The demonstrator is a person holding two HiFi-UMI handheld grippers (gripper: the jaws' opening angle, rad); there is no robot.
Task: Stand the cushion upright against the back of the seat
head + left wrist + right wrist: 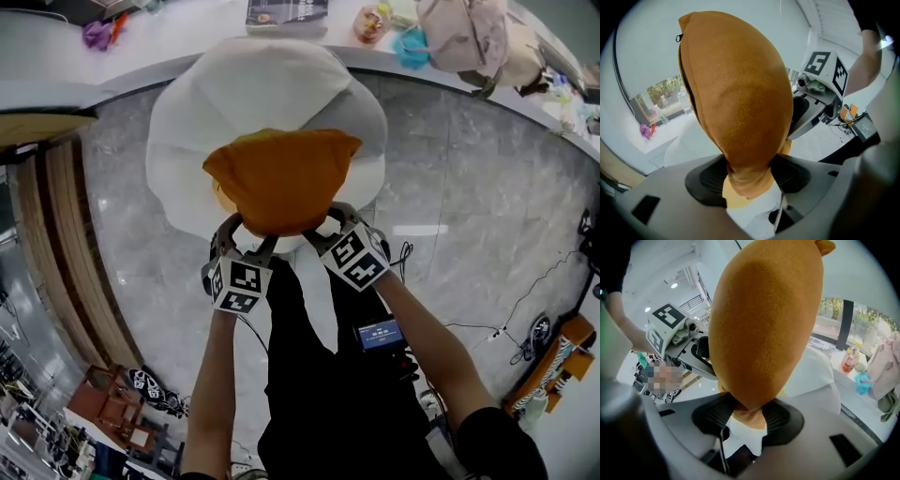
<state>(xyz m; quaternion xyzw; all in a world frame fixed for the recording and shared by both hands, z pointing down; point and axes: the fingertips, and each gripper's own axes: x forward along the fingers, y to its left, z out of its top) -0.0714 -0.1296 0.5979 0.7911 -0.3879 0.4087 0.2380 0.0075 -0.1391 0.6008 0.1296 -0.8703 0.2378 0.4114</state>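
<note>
An orange cushion hangs in front of a white round seat, held by its near edge. My left gripper is shut on the cushion's near left corner, and in the left gripper view the cushion bulges up from between the dark pads. My right gripper is shut on the near right corner; in the right gripper view the cushion fills the middle, pinched at its lower tip between the pads. The other gripper's marker cube shows beside the cushion in each gripper view.
A white counter curves behind the seat, carrying a book, a pink bag and small items. The floor is grey marble. Cables and a wooden stand lie at the right, wooden panelling at the left.
</note>
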